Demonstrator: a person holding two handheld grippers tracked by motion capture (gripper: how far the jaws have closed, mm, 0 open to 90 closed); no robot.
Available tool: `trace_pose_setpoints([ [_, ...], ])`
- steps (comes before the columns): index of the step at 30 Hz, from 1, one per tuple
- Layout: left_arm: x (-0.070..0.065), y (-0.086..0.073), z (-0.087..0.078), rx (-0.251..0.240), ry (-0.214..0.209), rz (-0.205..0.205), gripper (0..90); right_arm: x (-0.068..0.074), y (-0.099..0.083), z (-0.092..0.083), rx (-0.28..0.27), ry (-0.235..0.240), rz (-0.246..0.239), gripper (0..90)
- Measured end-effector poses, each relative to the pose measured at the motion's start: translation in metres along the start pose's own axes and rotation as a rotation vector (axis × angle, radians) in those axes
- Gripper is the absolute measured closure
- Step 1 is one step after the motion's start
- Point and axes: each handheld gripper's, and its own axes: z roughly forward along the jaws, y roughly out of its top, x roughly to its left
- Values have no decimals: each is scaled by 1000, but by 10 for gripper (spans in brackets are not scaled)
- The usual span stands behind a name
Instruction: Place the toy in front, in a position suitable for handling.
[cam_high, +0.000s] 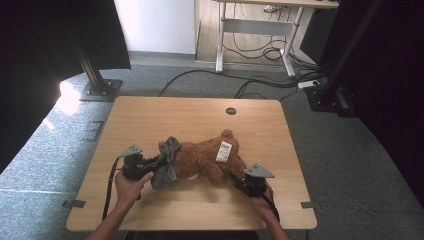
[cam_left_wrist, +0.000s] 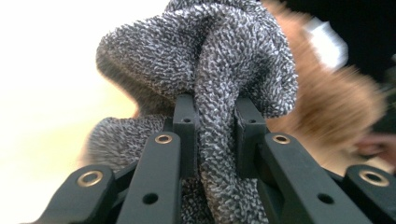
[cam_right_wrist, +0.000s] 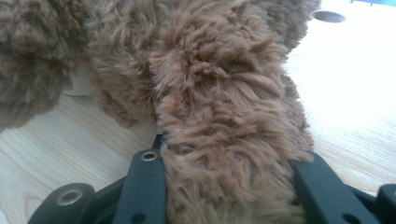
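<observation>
Brown teddy bear (cam_high: 202, 159) lying across the wooden table's (cam_high: 150, 120) near middle, left gripper (cam_high: 152, 164) held level from the left, jaws clamped on its grey scarf (cam_left_wrist: 219, 93), right gripper (cam_high: 239, 181) angled in from near right, jaws pinching a furry leg (cam_right_wrist: 224, 154), both forearms low.

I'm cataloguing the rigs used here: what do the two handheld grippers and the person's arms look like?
Both are black. The left gripper and right gripper each carry a grey three-cornered plate on top. A black cable trails from the left one back along the forearm; the right one's runs beside the wrist. Up close, the fingers are flat black bars on linkages with brass-coloured rivets and small holes. No sleeves reach the forearms.
</observation>
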Motion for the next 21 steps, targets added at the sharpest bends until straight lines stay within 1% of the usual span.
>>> trace_pose_setpoints([
  [2, -15, 18, 2, -22, -26, 37, 743, 0, -1, -1, -6, 1, 2, 640],
  [4, -29, 32, 12, -20, -48, 62, 742, -1, -2, -2, -10, 5, 5, 638],
  [5, -36, 37, 20, -10, -58, 74, 742, -1, -3, -3, -8, 5, 4, 637],
  [6, -41, 39, 27, 1, -64, 77, 740, -1, -3, -3, -10, 5, 5, 634],
  [7, -48, 42, 41, 29, -69, 92, 740, 0, -3, -3, -12, 4, 8, 632],
  [8, -51, 43, 49, 46, -73, 95, 739, 0, -3, -4, -10, 3, 5, 632],
  [9, -51, 43, 49, 46, -73, 95, 738, 0, -4, -4, -8, 2, 3, 631],
  [10, -61, 42, 76, 105, -83, 107, 737, 0, -4, -4, -10, 2, -2, 628],
  [12, -64, 40, 90, 142, -80, 113, 735, -1, -5, -5, -9, 6, -2, 626],
  [13, -64, 37, 97, 163, -67, 117, 734, -1, -6, -5, -8, 6, -3, 626],
  [14, -64, 35, 99, 171, -62, 116, 735, -2, -6, -6, -6, 6, 0, 626],
  [17, -56, 29, 98, 168, -69, 82, 736, -4, -7, -7, -1, 12, 12, 618],
  [18, -54, 27, 97, 170, -68, 80, 737, -5, -8, -8, 1, 20, 19, 605],
  [19, -52, 24, 96, 172, -70, 77, 738, -5, -7, -8, 3, 25, 19, 585],
  [21, -50, 19, 94, 162, -76, 72, 739, -5, -5, -11, 5, 33, 18, 509],
])
